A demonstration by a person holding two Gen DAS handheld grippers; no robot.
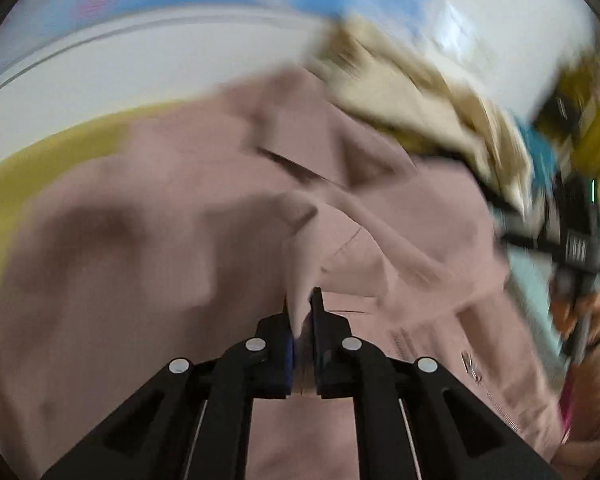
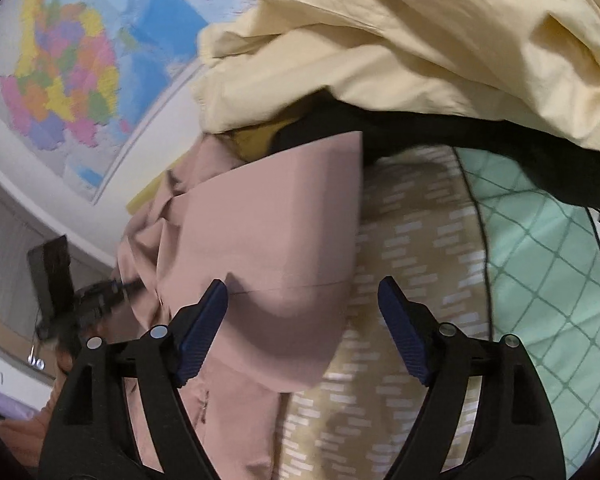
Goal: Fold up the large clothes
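Pinching pink jacket (image 1: 180,260) fold, left hand-held gripper (image 1: 305,316); right hand-held gripper (image 2: 302,300) spread.

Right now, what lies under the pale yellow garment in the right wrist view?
Under the pale yellow garment a black cloth shows, and beside it the dusty pink jacket lies on the patterned bedding. How far the black cloth extends underneath is covered.

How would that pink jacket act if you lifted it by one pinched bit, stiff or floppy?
Probably floppy: where the left gripper pinches the pink jacket, the cloth rises into a peak and the rest sags in soft folds. It likely drapes rather than holds shape; the folded sleeve bends over itself. The zipper may add a little weight.
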